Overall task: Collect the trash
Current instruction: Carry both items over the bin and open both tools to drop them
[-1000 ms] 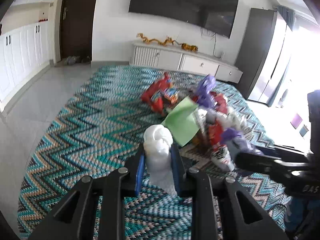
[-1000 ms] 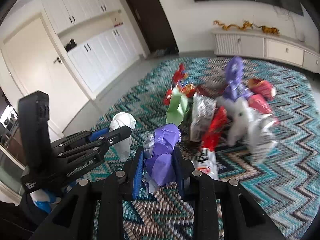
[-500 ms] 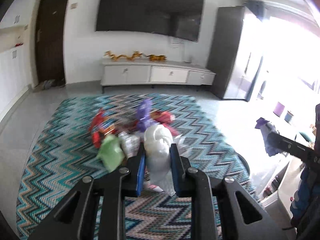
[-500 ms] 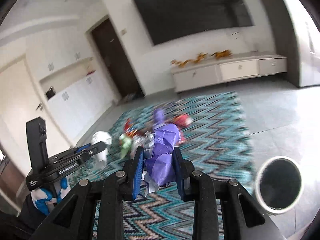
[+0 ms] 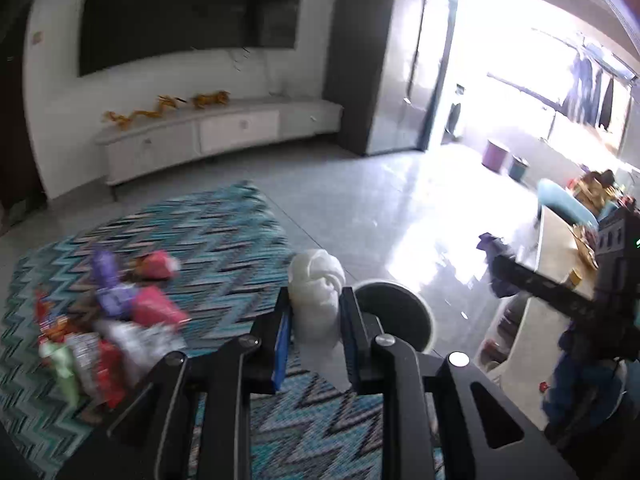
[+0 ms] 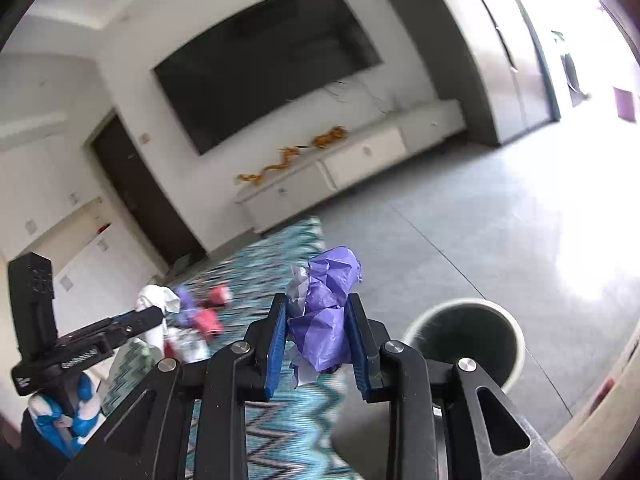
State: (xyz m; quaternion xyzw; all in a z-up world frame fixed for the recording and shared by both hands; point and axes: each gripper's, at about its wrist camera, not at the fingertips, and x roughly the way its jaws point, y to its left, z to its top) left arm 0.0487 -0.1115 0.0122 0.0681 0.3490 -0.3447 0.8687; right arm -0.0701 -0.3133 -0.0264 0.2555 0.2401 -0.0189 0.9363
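My left gripper (image 5: 316, 308) is shut on a crumpled white paper wad (image 5: 317, 292), held above the rug's right edge just left of a round white bin (image 5: 400, 312). My right gripper (image 6: 318, 324) is shut on a crumpled purple paper wad (image 6: 326, 308), held in the air left of the same bin (image 6: 468, 340), which stands open on the grey floor. A pile of trash (image 5: 108, 320), red, purple, green and white wrappers, lies on the zigzag rug (image 5: 200, 240). The left gripper with its white wad also shows in the right wrist view (image 6: 154, 312).
A low white TV cabinet (image 5: 208, 132) and a wall TV (image 5: 188, 12) stand at the back. A pale table (image 5: 560, 264) with clutter is at the right near the right gripper (image 5: 496, 256). Bright balcony doors are beyond. A dark door (image 6: 136, 192) is at the left.
Both grippers have swung right, away from the trash pile and toward the bin, each still holding its paper wad. The bin now sits close behind the fingers.
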